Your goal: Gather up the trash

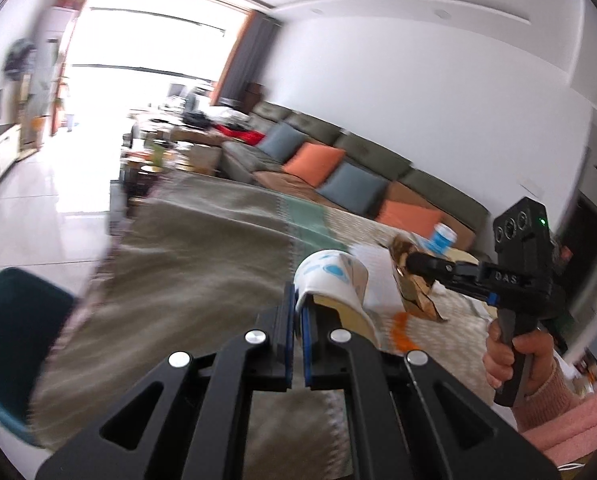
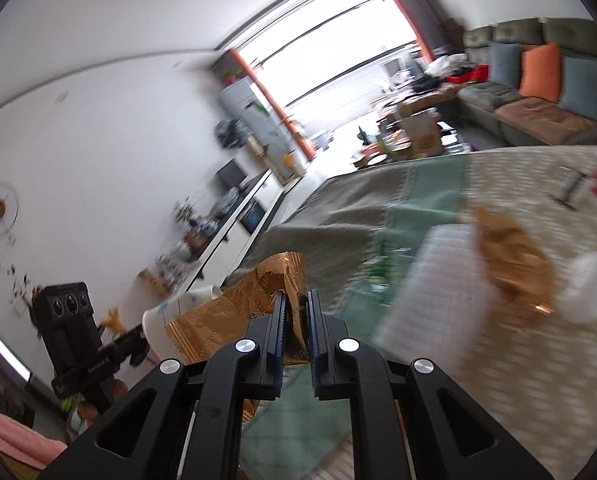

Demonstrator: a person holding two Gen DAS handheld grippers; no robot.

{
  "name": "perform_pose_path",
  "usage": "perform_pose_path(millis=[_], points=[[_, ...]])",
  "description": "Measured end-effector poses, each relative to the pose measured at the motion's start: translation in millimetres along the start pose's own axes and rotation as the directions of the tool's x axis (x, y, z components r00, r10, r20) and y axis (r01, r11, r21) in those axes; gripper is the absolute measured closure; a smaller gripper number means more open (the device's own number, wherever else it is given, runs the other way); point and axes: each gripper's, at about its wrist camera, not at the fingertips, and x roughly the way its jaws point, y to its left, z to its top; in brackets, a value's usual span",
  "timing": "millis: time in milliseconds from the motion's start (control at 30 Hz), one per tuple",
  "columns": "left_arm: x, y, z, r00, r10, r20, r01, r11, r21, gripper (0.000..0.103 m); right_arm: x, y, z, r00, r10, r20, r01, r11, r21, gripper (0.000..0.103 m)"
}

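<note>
Left wrist view: the left gripper (image 1: 296,316) has its fingers pinched tight on a crushed paper cup (image 1: 332,280), lifted over the cloth-covered counter (image 1: 202,232). At three o'clock, the right gripper (image 1: 412,262) grips a gold wrapper (image 1: 414,300).

Right wrist view: its fingers clamp that wrapper at centre; another crumpled wrapper (image 2: 514,264) lies at three o'clock.

my left gripper (image 1: 297,312): jaws clamped on a load | my right gripper (image 2: 297,312): jaws clamped too | both angled slightly downward
</note>
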Motion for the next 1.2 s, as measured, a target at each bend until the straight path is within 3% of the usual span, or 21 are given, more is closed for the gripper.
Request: perform_pose_path(millis=[233, 567, 800, 1200], points=[[-46, 51, 9, 0.982, 0.171, 0.085, -0.163, 0.982, -0.093, 0.098, 65, 45, 10, 0.993, 0.080, -0.092, -0.088, 0.991, -0.096, 0.093], [-95, 119, 10, 0.916, 0.387, 0.101, -0.361, 0.909, -0.210, 0.098, 144, 104, 18, 0.970, 0.140, -0.198, -0.178, 0.965, -0.193, 0.093], [-107, 157, 4, 0.876, 0.479, 0.059, -0.447, 0.852, -0.271, 0.098, 188, 131, 14, 0.958, 0.130, -0.256, -0.192, 0.953, -0.234, 0.092], [-99, 194, -10, 0.834, 0.552, -0.016, -0.530, 0.792, -0.302, 0.098, 243, 157, 6, 0.948, 0.068, -0.312, -0.154, 0.953, -0.259, 0.091]])
